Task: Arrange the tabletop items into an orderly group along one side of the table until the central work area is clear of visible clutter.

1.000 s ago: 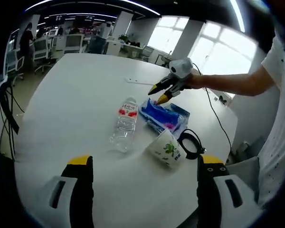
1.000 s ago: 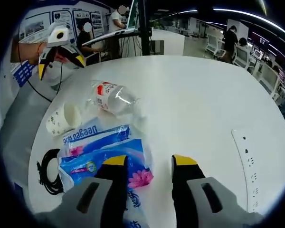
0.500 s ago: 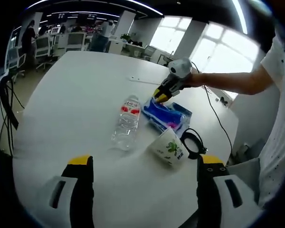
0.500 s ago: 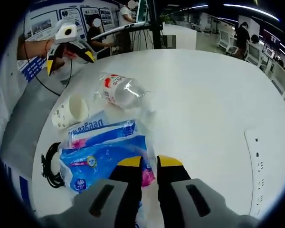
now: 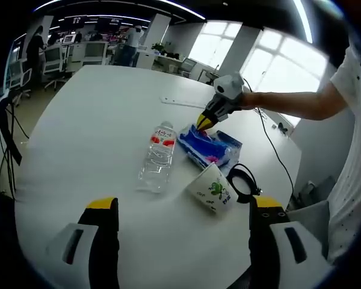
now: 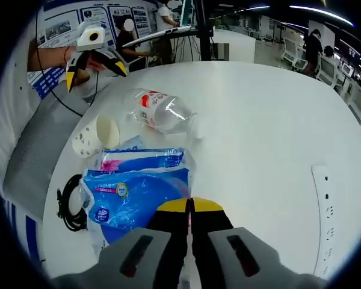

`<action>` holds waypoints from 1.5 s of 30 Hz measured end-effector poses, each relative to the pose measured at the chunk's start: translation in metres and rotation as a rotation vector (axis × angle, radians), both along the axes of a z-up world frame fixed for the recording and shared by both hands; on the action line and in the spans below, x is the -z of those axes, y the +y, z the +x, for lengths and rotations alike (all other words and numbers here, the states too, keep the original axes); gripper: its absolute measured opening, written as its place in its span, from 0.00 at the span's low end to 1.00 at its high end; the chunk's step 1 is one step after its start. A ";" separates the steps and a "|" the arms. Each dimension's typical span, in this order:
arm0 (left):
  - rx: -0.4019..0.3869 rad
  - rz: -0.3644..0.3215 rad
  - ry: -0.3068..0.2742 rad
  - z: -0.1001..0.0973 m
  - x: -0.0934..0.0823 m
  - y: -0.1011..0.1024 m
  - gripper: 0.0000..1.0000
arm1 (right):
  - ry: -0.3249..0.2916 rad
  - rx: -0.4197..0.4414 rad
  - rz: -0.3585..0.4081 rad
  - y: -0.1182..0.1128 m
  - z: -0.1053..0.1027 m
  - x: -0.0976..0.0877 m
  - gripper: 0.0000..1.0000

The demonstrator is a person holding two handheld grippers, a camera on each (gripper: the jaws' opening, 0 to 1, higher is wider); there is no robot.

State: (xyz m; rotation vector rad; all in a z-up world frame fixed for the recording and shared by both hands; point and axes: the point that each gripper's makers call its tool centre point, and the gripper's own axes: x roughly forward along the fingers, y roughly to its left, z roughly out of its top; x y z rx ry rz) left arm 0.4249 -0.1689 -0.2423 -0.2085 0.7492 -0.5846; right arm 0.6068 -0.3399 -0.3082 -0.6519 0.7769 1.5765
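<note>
The blue plastic pack (image 6: 135, 192) lay flat on the white table (image 6: 271, 120) directly ahead of the right gripper (image 6: 190, 208), whose 2 yellow-tipped jaws were pressed together at the pack's near edge, apparently pinching the wrapper there; the pack's long axis ran across that gripper's line of reach, its bulk stretching to the left of the tips in the right gripper view; in the left gripper view the same pack (image 5: 207, 147) sat well ahead with the right gripper (image 5: 203, 121) at its far corner; the left gripper (image 5: 177, 208) hovered with jaws spread wide and nothing between them, so the right hand was plainly the nearer; just beside the pack lay a clear water bottle (image 6: 165, 111) on its side, and a paper cup (image 6: 96, 133) tipped over with its mouth open and nothing visible inside; a black coiled cable (image 6: 69, 201) rested at the table edge near the pack; a white power strip (image 6: 328, 211) lay well apart on the other side.
</note>
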 end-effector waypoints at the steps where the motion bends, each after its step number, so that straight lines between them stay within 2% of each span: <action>1: 0.000 -0.001 -0.002 0.000 -0.001 0.000 0.92 | 0.000 0.000 0.001 0.000 -0.001 -0.001 0.00; 15: 0.021 -0.002 -0.023 0.004 -0.014 -0.008 0.92 | 0.008 0.084 0.051 -0.009 -0.012 -0.025 0.00; 25: 0.047 -0.001 -0.043 0.011 -0.021 -0.021 0.91 | 0.022 0.163 0.108 -0.020 -0.015 -0.042 0.00; 45: 0.096 -0.005 -0.086 0.021 -0.036 -0.043 0.89 | 0.026 0.264 0.181 -0.038 -0.021 -0.064 0.00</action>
